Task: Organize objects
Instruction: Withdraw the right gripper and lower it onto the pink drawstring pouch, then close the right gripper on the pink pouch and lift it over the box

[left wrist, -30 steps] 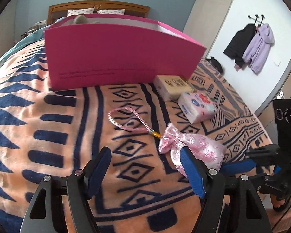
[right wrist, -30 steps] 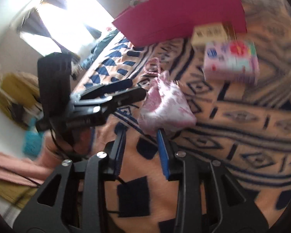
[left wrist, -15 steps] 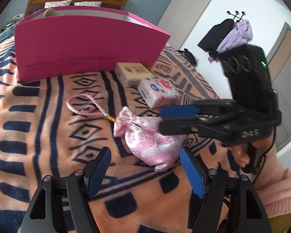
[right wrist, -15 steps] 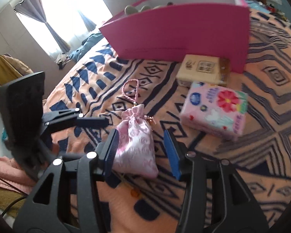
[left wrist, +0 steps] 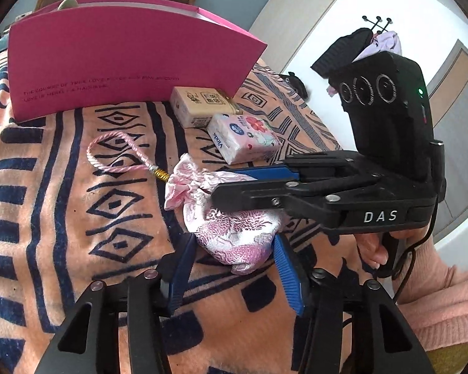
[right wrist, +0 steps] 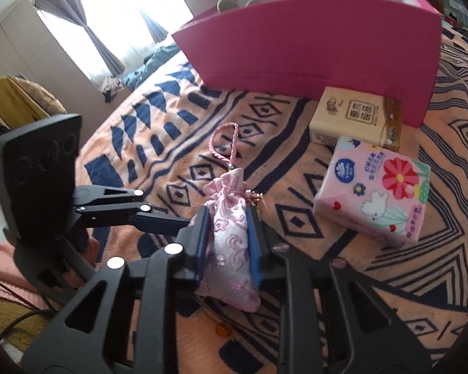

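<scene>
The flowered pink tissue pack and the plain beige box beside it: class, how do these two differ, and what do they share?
1. The flowered pink tissue pack is soft plastic wrap with bright flowers; the plain beige box is stiff card with dark printed marks.
2. The tissue pack lies nearer the cameras; the beige box sits against the pink box wall.
Both are rectangular, lie flat on the patterned blanket, and no gripper holds them.

Both wrist cams close, angled down; share pouch (left wrist: 234, 233)

pouch (right wrist: 231, 233) before tissue pack (right wrist: 377, 193), box (right wrist: 312, 37) behind.
</scene>
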Available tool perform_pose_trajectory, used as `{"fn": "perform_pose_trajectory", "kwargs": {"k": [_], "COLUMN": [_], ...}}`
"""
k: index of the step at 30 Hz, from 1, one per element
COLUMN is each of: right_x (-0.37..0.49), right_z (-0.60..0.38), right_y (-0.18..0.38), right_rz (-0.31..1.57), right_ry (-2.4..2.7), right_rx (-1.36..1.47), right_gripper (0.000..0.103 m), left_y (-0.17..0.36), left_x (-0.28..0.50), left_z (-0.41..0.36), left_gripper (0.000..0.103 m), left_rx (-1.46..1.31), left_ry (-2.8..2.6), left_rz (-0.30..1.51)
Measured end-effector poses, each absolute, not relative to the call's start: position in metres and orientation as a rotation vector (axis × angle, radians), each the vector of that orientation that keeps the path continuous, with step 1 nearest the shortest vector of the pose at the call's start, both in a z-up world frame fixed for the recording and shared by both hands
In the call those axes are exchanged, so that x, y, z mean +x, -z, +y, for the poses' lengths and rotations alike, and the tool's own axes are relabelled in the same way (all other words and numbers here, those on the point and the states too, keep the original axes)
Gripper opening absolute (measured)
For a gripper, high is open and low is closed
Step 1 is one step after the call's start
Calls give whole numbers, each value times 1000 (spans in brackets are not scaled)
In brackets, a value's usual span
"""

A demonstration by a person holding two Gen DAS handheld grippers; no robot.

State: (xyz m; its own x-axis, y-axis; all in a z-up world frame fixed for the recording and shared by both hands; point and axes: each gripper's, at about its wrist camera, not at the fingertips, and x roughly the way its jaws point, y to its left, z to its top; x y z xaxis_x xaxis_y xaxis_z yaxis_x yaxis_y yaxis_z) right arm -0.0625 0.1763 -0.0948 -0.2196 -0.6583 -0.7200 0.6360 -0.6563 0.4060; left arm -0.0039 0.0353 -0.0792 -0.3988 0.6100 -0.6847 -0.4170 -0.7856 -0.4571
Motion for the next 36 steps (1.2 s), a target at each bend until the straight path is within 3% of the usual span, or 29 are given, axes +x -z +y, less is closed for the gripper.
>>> {"fn": "perform_pose_trajectory", "kwargs": {"k": [16,26,36], "right_x": [-56,-57,-63], "right_z": [204,203,204], "right_y": [57,46,15], "right_rz": [-197,-169,-147], "right_ry": [2068,2099,2137], "right_rx": [998,953,853], "right_gripper": [18,19,19], "left_y": [49,34,4], "left_x": [-16,-13,-27], "left_z": [44,45,46], "left_gripper": [51,38,37], "left_rx": [-1076,-1033,-956], "left_ry": [-2214,-2232,-2277], "left_rz": [-255,-201,-119]}}
